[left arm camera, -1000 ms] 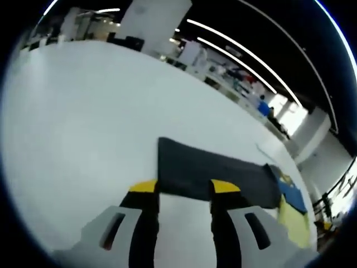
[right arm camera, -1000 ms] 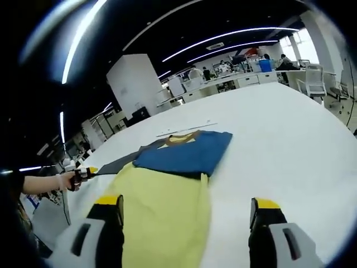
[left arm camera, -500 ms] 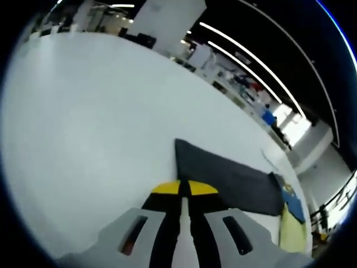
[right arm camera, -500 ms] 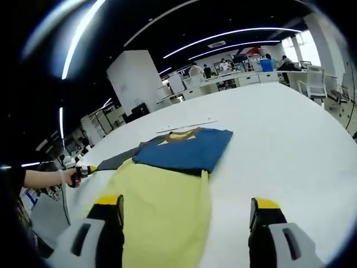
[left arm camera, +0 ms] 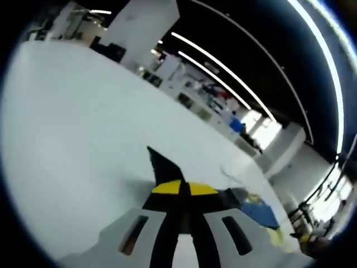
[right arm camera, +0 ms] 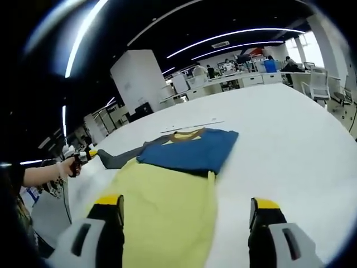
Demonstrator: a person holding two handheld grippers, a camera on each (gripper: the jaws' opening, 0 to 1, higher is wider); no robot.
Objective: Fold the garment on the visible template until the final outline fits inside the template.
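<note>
With its jaws pressed together on the dark sleeve (left arm camera: 163, 166), the left gripper (left arm camera: 179, 188) has lifted that cuff off the white counter (left arm camera: 67, 117) since a second ago, when it lay flat ahead of parted jaws; the fabric now tapers to a peak at lower centre of the left gripper view. The sleeve fold looks begun (my reading). Left of centre in the right gripper view, the garment (right arm camera: 178, 173) lies spread, blue above yellow. The right gripper (right arm camera: 187, 215), jaws spread and empty, hovers at its hem. Bare counter runs wide to the right; I cannot make out the template.
</note>
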